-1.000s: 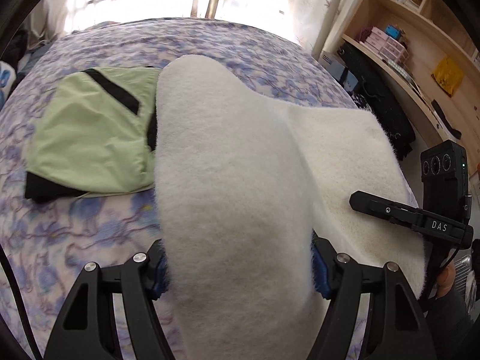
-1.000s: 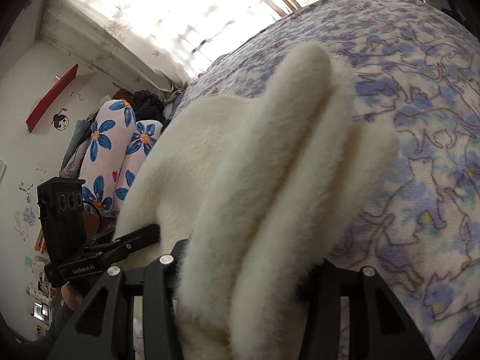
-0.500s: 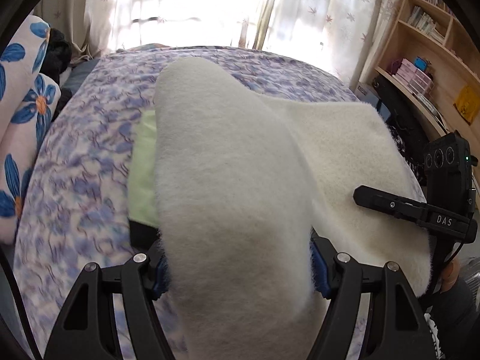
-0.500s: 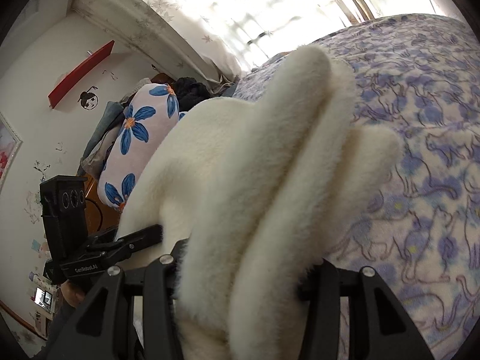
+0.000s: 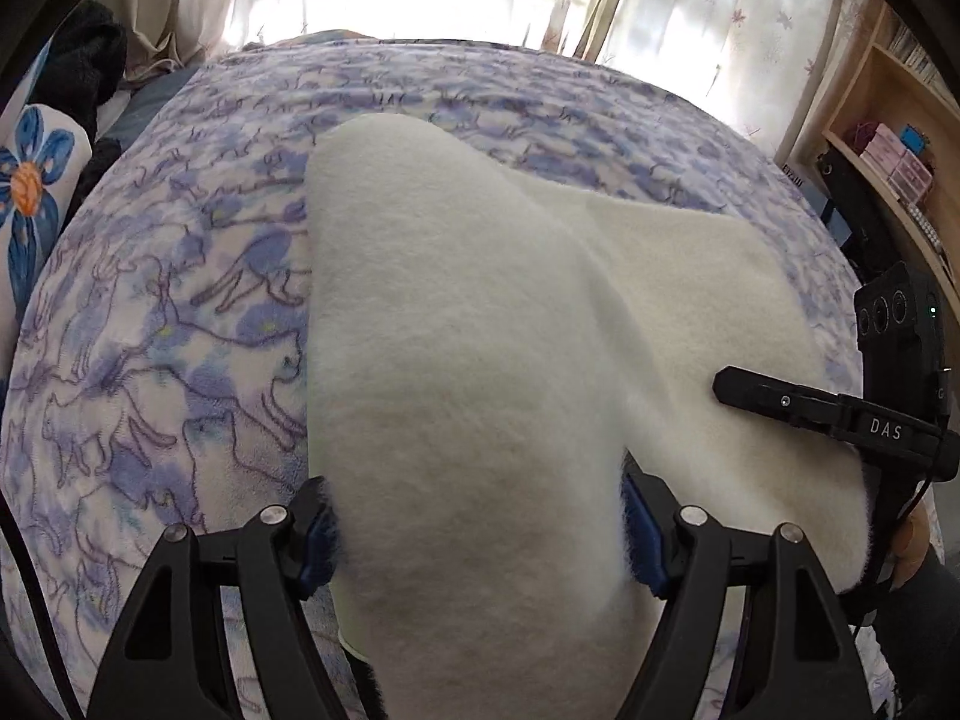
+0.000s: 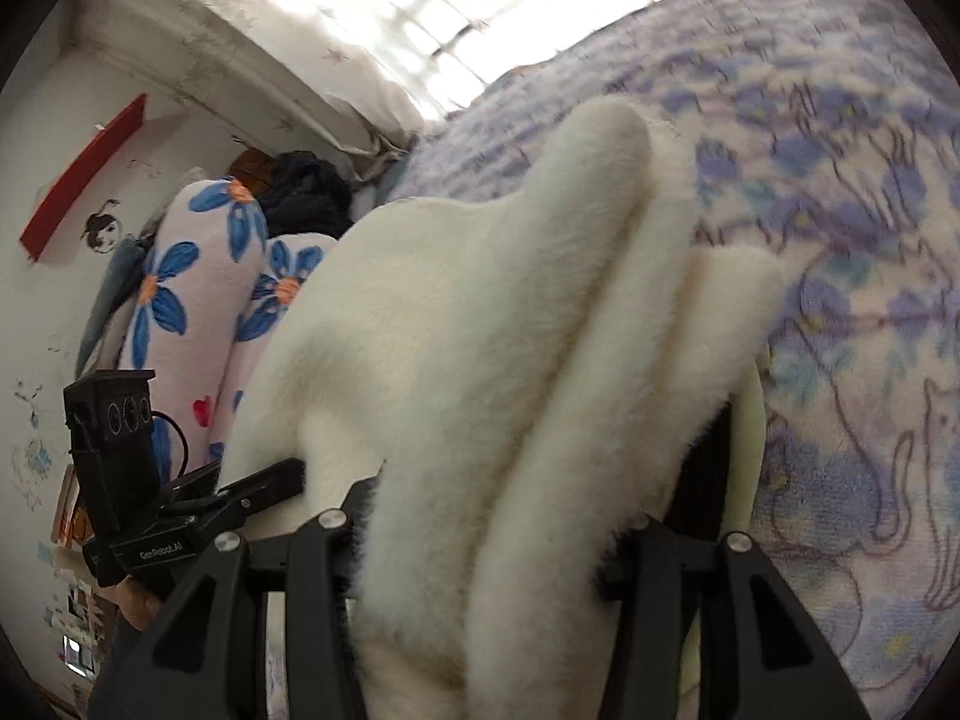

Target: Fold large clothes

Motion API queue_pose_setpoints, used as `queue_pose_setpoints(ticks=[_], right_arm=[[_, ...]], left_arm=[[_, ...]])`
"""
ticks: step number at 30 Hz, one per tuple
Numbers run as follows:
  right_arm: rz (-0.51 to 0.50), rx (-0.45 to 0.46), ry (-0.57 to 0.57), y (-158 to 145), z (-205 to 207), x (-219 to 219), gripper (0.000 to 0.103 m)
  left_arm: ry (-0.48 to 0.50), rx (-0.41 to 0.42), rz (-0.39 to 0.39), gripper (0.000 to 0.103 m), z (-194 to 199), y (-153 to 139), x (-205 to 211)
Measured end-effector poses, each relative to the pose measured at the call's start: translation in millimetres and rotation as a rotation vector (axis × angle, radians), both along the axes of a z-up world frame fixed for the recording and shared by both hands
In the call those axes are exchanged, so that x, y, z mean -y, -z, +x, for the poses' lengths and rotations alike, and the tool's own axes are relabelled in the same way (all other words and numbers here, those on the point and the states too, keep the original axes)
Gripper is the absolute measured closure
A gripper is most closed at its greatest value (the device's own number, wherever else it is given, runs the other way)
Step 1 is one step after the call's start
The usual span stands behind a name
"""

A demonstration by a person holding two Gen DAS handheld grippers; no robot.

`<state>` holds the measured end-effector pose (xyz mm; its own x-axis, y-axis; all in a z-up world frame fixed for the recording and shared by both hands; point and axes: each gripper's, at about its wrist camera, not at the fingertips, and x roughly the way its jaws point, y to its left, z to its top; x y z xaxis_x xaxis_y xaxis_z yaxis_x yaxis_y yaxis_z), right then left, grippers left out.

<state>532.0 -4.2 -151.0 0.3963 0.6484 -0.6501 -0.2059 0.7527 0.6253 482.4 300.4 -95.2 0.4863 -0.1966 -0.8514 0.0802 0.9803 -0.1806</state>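
1. We see the left gripper [image 5: 477, 531] with jaws opening, white fleece garment [image 5: 456, 360] bunched between the pads.
2. Right gripper [image 6: 489, 546] likewise opening, fleece folds between.
3. Garment drapes over the purple cat-print bedspread [image 5: 150, 324]; flowered pillow [image 6: 180, 300] beyond it.

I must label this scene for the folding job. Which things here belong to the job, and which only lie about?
Belong to the job:
- white fleece garment
- left gripper, opening, garment between its jaws
- right gripper, opening, garment between its jaws

Only lying about:
- flowered pillow
- bookshelf
- curtains
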Motion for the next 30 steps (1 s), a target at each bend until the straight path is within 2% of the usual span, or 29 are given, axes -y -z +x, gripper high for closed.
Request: queue_pose_setpoints(ticks=[2, 3, 7, 12, 15, 17, 18, 20, 21, 23, 26, 28, 30], right_arm=[[0.026, -0.008, 0.002, 12, 0, 4, 0.042], [0.037, -0.012, 0.0, 14, -2, 6, 0.037], [-0.032, 0.005, -0.031, 1, -11, 6, 0.035], [-0.169, 0.034, -0.044, -24, -27, 10, 0.035], [-0.248, 0.08, -0.026, -42, -45, 18, 0.035], [-0.291, 0.109, -0.006, -53, -56, 24, 0.035], [-0.311, 0.121, 0.011, -59, -62, 27, 0.035], [-0.313, 0.153, 0.041, -71, -71, 29, 0.035], [-0.308, 0.18, 0.052, -78, -77, 29, 0.035], [-0.327, 0.222, 0.055, -87, -86, 22, 0.035], [-0.344, 0.249, 0.039, -92, -96, 4, 0.037], [-0.328, 0.251, 0.021, -88, -100, -6, 0.037], [-0.315, 0.234, -0.006, -79, -100, -13, 0.045]], left_arm=[[-0.008, 0.024, -0.028, 0.007, -3, 11, -9], [-0.009, 0.033, -0.032, 0.006, -5, 14, -12], [-0.014, 0.061, -0.024, 0.006, -11, 12, -13], [-0.028, 0.108, 0.065, 0.009, -24, -7, -4], [-0.036, 0.139, 0.098, 0.021, -39, -25, 3], [-0.061, 0.174, 0.119, 0.036, -49, -40, 6], [-0.073, 0.194, 0.118, 0.042, -54, -48, 7], [-0.09, 0.218, 0.097, 0.059, -61, -62, 6], [-0.104, 0.223, 0.096, 0.063, -64, -67, 8], [-0.118, 0.215, 0.108, 0.081, -69, -73, 15], [-0.107, 0.205, 0.086, 0.086, -76, -72, 29], [-0.081, 0.198, 0.109, 0.086, -77, -64, 42], [-0.062, 0.162, 0.141, 0.086, -76, -49, 49]])
